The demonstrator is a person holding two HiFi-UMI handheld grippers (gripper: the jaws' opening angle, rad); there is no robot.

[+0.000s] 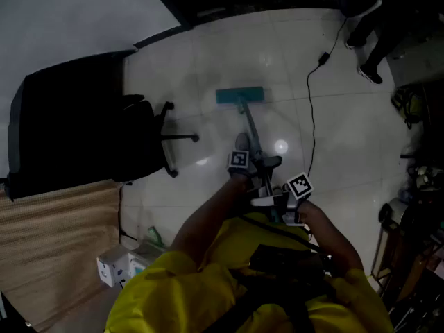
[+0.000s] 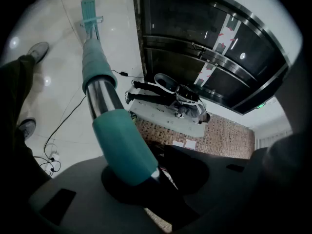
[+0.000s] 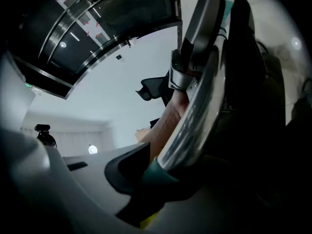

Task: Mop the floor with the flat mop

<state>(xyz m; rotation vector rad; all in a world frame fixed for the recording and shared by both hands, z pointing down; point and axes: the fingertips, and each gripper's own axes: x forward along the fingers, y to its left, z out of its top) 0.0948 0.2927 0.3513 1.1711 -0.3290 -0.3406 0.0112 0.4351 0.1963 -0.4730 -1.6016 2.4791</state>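
Note:
The flat mop has a teal head (image 1: 239, 96) lying flat on the pale tiled floor, and its metal handle (image 1: 251, 134) slants back toward me. My left gripper (image 1: 258, 164) is shut on the handle lower down. In the left gripper view the teal sleeve of the handle (image 2: 122, 147) sits clamped between the grey jaws of the left gripper (image 2: 141, 175), and the mop head (image 2: 90, 9) shows far off. My right gripper (image 1: 277, 203) is shut on the handle nearer my body. In the right gripper view the shiny tube (image 3: 195, 111) passes through the right gripper (image 3: 156, 179).
A black office chair (image 1: 83, 123) stands at the left, close to the mop head. A black cable (image 1: 312, 109) trails over the tiles at the right. A woven mat (image 1: 55, 234) and a white power strip (image 1: 111, 269) lie lower left. Another person's feet (image 1: 368, 19) stand top right.

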